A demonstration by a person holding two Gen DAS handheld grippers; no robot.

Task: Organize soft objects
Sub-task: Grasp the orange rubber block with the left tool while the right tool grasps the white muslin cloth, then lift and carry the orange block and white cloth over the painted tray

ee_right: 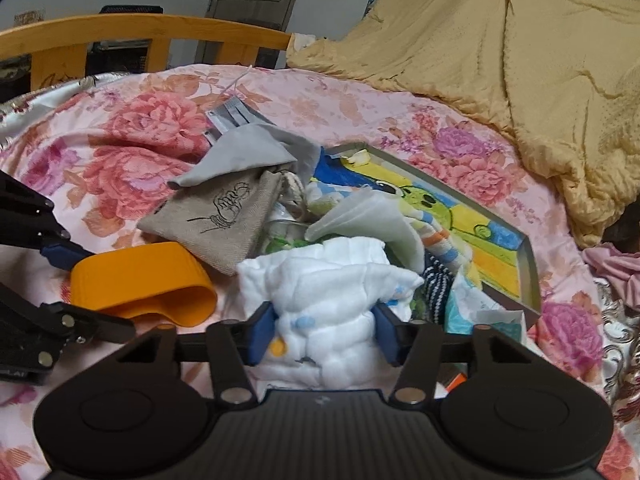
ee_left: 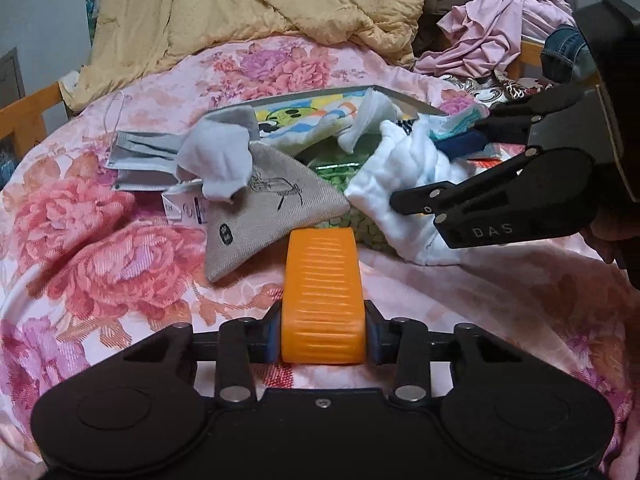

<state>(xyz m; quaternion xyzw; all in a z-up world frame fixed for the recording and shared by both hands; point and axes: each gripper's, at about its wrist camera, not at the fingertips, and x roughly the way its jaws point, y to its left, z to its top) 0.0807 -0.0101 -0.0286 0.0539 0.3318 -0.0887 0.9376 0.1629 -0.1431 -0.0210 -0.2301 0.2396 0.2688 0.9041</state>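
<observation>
1. Pink bedspread (ee_left: 100, 264) with large rose, coral and purple flowers.
2. Mustard-yellow quilt (ee_left: 256, 4), finely dotted.
3. Bright orange ribbed block (ee_left: 322, 292), plain.
4. Beige pouch (ee_left: 276, 204) with black line drawing.
5. White quilted cloth (ee_right: 332, 292) with small blue and orange spots.
6. Grey tray (ee_right: 530, 264) over a green cartoon face on yellow and blue bands.
7. Lilac garment (ee_left: 508, 28), plain.
8. Navy-and-white striped fabric (ee_right: 438, 280).
9. Grey face mask (ee_left: 144, 152), pleated.
</observation>
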